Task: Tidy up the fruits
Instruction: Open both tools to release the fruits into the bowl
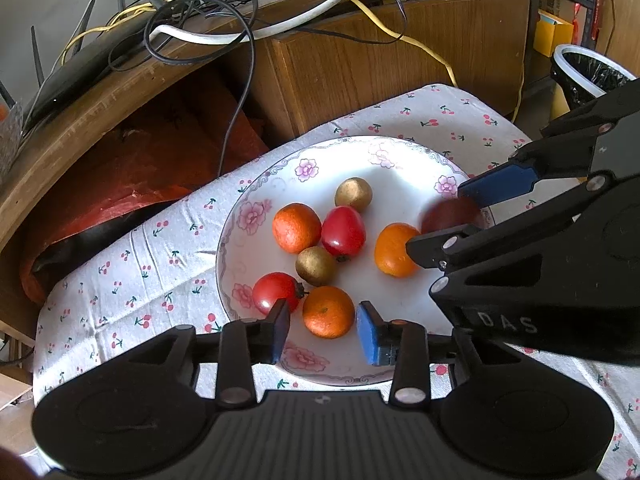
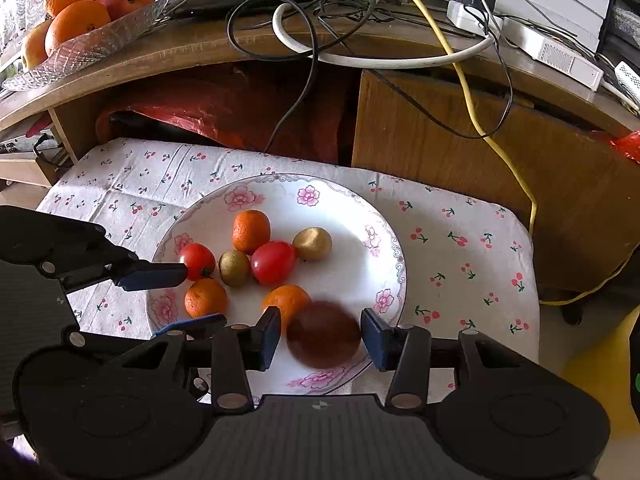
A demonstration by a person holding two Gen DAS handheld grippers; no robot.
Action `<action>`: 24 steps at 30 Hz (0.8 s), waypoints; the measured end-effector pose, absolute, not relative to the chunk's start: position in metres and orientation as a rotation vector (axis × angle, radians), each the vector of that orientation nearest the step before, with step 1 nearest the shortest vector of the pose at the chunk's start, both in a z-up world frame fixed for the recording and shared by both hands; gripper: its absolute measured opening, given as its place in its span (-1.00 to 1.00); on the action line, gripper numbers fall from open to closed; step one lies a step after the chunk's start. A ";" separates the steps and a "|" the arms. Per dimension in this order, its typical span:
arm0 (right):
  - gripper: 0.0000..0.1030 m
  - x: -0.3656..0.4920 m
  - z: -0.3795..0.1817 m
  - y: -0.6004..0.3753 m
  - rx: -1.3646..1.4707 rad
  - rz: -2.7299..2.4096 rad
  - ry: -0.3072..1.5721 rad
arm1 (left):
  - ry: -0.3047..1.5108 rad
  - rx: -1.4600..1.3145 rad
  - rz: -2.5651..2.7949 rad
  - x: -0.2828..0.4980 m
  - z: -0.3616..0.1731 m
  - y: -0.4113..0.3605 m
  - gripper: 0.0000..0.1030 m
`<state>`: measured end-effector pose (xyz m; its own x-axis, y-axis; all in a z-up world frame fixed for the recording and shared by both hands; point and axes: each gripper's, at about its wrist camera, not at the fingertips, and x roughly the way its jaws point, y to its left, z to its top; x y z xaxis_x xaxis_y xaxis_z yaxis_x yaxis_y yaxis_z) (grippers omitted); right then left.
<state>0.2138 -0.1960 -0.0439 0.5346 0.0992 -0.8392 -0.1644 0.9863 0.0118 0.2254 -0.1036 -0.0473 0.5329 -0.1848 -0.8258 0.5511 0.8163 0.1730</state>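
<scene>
Crowding a cherry-print cloth (image 2: 460, 240), cluttered wooden desk (image 2: 480, 152), tangled cables (image 2: 312, 20) above.

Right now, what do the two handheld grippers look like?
Both match: the left gripper and right gripper have matte black bodies with ribbed tops, round side housings, silver rivets on black linkage bars, and blue pads on the fingertips. The right one bears pale raised "DAS" lettering. No cables or sleeves show.

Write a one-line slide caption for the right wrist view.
Open right gripper straddles a blurred dark fruit on a flowered plate of oranges, tomatoes and kiwis.
</scene>
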 end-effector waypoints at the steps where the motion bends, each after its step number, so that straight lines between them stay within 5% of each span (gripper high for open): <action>1: -0.20 0.213 -0.043 -0.196 -0.069 0.157 0.993 | 0.910 0.445 -0.455 0.225 -0.047 -0.103 -0.05; 24: -0.19 0.175 -0.026 -0.214 -0.004 0.066 0.975 | 0.924 0.279 -0.328 0.215 -0.035 -0.076 0.45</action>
<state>0.1746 -0.2140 -0.0259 0.5592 0.0545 -0.8273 -0.0580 0.9980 0.0265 0.2148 -0.0758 -0.0349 0.5598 -0.1557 -0.8138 0.3921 0.9151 0.0946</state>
